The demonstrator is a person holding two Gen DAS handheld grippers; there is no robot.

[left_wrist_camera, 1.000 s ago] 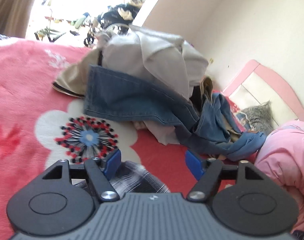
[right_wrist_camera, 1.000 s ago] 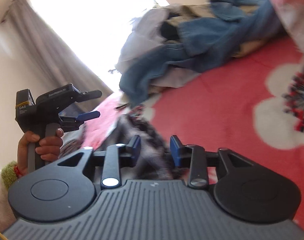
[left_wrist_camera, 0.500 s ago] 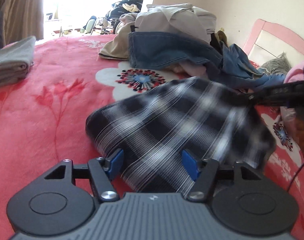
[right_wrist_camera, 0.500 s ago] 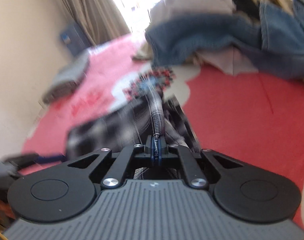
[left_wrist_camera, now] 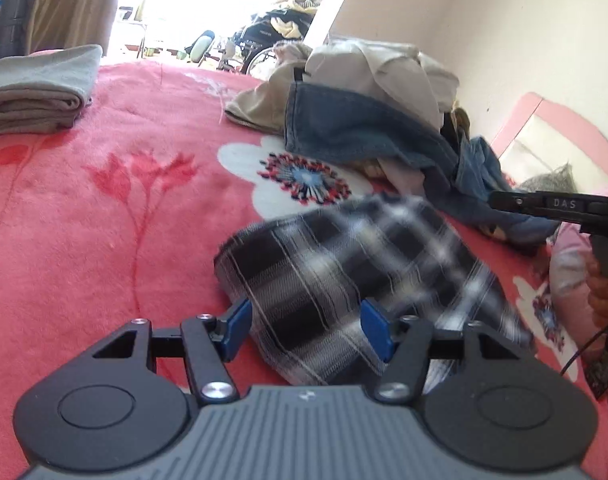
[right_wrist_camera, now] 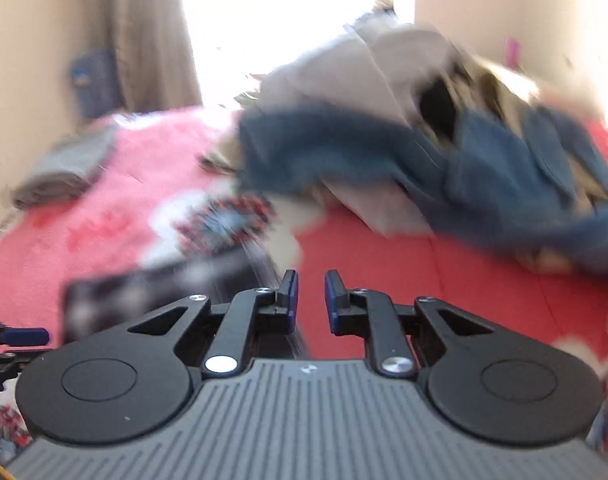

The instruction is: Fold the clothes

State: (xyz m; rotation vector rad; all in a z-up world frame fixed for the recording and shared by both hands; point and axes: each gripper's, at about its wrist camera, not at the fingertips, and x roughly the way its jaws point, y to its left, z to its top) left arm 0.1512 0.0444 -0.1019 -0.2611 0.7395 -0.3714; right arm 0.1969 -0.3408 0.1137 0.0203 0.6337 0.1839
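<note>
On red blanket [left_wrist_camera: 83, 220], plaid garment [left_wrist_camera: 324, 280]

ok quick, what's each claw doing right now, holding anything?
Left claw: open, closing around the plaid garment, pads not pressing.
Right claw: narrowly open, just opening, holding nothing.

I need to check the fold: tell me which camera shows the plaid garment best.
The left wrist view: the plaid garment lies centred there, its checks readable. The right wrist view catches only a blurred dark strip.

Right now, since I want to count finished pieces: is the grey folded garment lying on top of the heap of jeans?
No: the grey folded garment lies alone on the pink blanket, well apart from the heap of jeans.
</note>
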